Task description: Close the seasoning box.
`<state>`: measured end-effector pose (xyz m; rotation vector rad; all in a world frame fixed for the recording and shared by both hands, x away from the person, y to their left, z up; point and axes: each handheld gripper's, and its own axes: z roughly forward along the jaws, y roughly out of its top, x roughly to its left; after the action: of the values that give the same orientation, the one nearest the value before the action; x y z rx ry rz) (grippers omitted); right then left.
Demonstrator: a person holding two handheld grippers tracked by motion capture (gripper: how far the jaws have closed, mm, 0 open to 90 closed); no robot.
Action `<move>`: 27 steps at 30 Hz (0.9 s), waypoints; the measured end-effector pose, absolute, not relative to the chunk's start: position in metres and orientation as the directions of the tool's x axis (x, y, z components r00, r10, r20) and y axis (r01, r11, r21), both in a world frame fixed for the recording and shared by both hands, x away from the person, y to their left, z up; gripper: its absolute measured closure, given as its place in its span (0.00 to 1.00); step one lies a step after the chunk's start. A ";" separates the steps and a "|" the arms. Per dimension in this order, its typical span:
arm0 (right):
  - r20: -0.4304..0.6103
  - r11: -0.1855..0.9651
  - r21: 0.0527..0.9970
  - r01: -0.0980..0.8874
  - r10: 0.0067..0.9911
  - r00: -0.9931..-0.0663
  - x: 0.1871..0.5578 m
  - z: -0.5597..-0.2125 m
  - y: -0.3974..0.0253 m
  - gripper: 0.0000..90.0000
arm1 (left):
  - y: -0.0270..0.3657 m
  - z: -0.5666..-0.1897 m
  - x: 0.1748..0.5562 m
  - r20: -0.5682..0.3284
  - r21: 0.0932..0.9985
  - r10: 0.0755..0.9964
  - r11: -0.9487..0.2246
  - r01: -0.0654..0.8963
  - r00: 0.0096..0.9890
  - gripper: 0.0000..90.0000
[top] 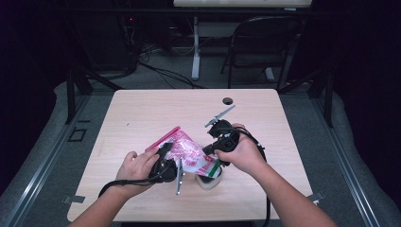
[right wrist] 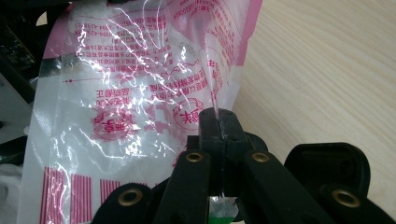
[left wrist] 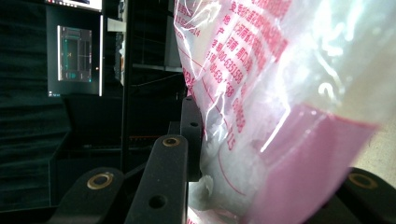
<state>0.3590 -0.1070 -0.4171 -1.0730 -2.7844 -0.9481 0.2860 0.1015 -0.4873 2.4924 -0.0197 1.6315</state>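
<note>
A clear plastic bag (top: 189, 152) with pink-red print and a pink strip hangs just above the wooden table (top: 151, 111) between my two grippers. My left gripper (top: 171, 157) holds its left end. In the left gripper view the bag (left wrist: 280, 93) bulges between the jaws, and white lumps inside press on the left finger (left wrist: 191, 126); the other finger is hidden behind the plastic. My right gripper (top: 209, 150) grips the bag's right side. In the right gripper view its fingertips (right wrist: 219, 116) are pinched together on a fold of the bag (right wrist: 130, 93).
A small white container (top: 209, 180) with a green part stands on the table under the bag's right end. A round cable hole (top: 228, 100) is near the far edge. A black chair (top: 265, 42) and a desk leg stand beyond the table.
</note>
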 end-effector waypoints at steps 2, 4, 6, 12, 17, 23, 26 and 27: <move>0.210 0.588 0.532 0.609 0.605 -0.768 0.359 -0.415 -0.106 1.00 | 0.102 -0.488 0.286 0.908 0.146 0.093 -0.984 -0.101 0.407 0.89; 0.214 0.582 0.537 0.610 0.606 -0.766 0.359 -0.415 -0.105 1.00 | 0.103 -0.488 0.286 0.902 0.167 0.114 -0.982 -0.092 0.416 0.89; 0.212 0.587 0.534 0.608 0.603 -0.769 0.360 -0.414 -0.105 1.00 | 0.104 -0.489 0.285 0.900 0.173 0.120 -0.981 -0.090 0.419 0.89; 0.216 0.588 0.530 0.611 0.603 -0.768 0.361 -0.413 -0.103 1.00 | 0.106 -0.492 0.286 0.886 0.220 0.165 -0.972 -0.078 0.434 0.89; 0.222 0.581 0.534 0.614 0.605 -0.765 0.362 -0.414 -0.103 1.00 | 0.107 -0.496 0.285 0.872 0.259 0.205 -0.964 -0.064 0.444 0.89; 0.225 0.582 0.531 0.616 0.604 -0.765 0.363 -0.412 -0.103 1.00 | 0.107 -0.499 0.286 0.856 0.305 0.244 -0.950 -0.064 0.457 0.89; 0.225 0.584 0.527 0.617 0.605 -0.764 0.362 -0.411 -0.103 1.00 | 0.108 -0.501 0.286 0.839 0.346 0.281 -0.936 -0.059 0.466 0.89; 0.223 0.584 0.528 0.617 0.605 -0.764 0.362 -0.411 -0.102 1.00 | 0.108 -0.503 0.286 0.829 0.364 0.298 -0.930 -0.052 0.473 0.89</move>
<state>0.3617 -0.1025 -0.4110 -1.0722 -2.7789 -0.9377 0.2856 0.1082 -0.5027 2.3855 0.2081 1.4425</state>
